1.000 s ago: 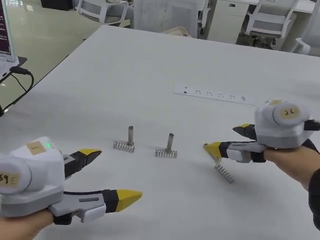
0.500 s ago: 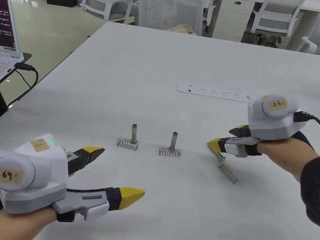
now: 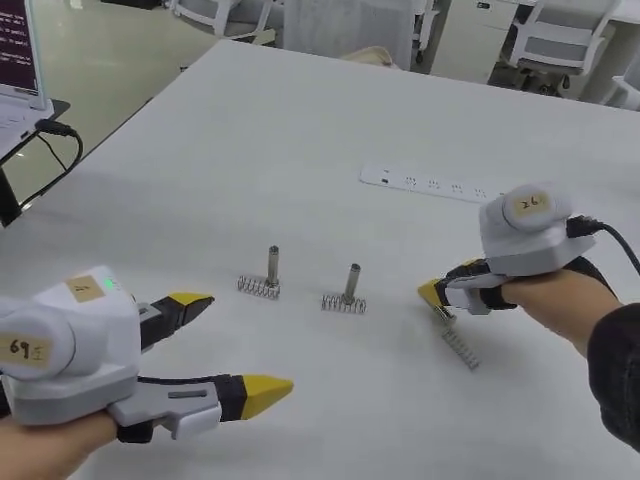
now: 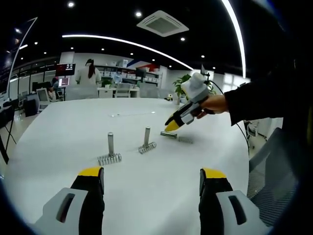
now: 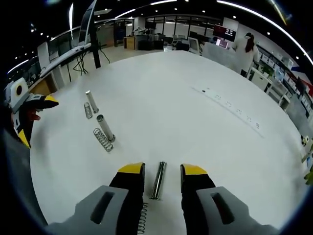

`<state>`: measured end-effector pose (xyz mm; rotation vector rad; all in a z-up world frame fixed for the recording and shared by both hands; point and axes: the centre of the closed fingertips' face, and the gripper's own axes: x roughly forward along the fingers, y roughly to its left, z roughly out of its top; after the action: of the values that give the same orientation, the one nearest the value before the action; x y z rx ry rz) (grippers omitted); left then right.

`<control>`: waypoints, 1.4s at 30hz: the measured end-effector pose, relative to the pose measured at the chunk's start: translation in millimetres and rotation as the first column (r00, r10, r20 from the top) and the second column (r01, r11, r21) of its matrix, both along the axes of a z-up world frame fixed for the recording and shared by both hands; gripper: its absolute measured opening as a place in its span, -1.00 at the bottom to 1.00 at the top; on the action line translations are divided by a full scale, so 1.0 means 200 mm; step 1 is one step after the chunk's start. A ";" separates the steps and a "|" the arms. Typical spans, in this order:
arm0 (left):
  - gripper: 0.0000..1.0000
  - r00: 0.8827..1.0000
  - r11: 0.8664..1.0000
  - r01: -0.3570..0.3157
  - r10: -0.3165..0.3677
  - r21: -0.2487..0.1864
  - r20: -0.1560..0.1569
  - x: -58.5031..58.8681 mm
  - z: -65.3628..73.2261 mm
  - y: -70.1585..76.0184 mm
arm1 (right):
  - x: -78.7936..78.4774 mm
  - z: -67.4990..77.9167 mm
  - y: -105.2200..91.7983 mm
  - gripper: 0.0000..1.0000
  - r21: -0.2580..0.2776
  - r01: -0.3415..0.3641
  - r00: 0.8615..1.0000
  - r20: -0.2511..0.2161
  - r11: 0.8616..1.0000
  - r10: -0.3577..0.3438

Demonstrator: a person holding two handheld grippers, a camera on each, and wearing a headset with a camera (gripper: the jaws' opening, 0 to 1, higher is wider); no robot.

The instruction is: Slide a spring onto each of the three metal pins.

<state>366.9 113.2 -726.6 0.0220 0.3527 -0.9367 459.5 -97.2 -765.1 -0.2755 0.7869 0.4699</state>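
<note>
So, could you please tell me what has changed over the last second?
The right claw has closed in around the lying pin, its jaws narrower though apparently not clamped. The left claw stays open and hovering; the two upright pins and the three springs have not moved.

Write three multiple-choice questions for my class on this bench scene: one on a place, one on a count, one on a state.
1. Where is the lying pin?
A. Between the fingers of the right gripper
B. On the floor
C. Inside a tray

2. How many pins stand upright on the table?
A. One
B. Two
C. Three

3. How are the fingers of the left gripper?
A. Shut on a spring
B. Shut on nothing
C. Open and empty

Answers:
1 A: the right gripper view shows it flat between the yellow tips.
2 B: the left upright pin and the right upright pin stand in the head view.
3 C: a wide gap shows between them, with nothing held.
</note>
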 end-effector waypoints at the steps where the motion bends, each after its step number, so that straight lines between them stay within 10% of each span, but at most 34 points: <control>1: 0.54 1.000 1.000 0.000 0.000 0.000 -0.001 0.00 0.00 0.00 | 0.00 0.00 0.00 -0.50 0.001 0.000 1.000 -0.001 1.000 0.000; 42: 0.52 1.000 1.000 -0.010 0.010 -0.021 -0.008 0.01 -0.01 0.01 | 0.03 -0.14 0.00 -0.85 -0.077 0.022 0.990 -0.136 0.997 -0.032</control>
<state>369.1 115.2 -727.6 -0.0028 0.3494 -0.9306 465.5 -98.0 -793.3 -0.3046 0.9429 0.4372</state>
